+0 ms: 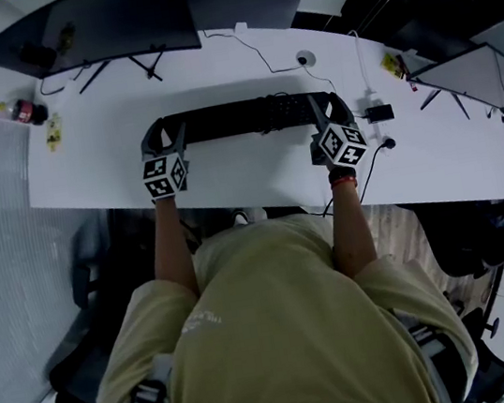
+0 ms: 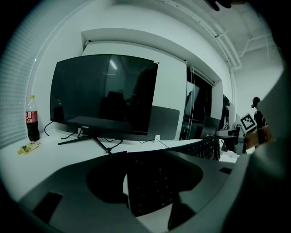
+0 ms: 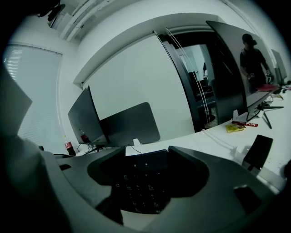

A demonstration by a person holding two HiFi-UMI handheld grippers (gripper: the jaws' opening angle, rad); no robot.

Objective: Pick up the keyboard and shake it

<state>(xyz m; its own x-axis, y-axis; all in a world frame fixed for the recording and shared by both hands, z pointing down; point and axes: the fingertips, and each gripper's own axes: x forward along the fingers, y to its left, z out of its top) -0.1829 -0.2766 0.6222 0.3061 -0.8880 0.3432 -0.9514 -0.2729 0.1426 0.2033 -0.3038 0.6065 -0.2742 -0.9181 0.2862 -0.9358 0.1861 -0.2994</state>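
Your left gripper (image 1: 165, 141) and right gripper (image 1: 326, 116) both stand wide open, each with one end of the keyboard (image 1: 243, 117) between its jaws but not clamped; the keyboard lies on the white desk (image 1: 229, 173), near the monitor (image 1: 110, 24)
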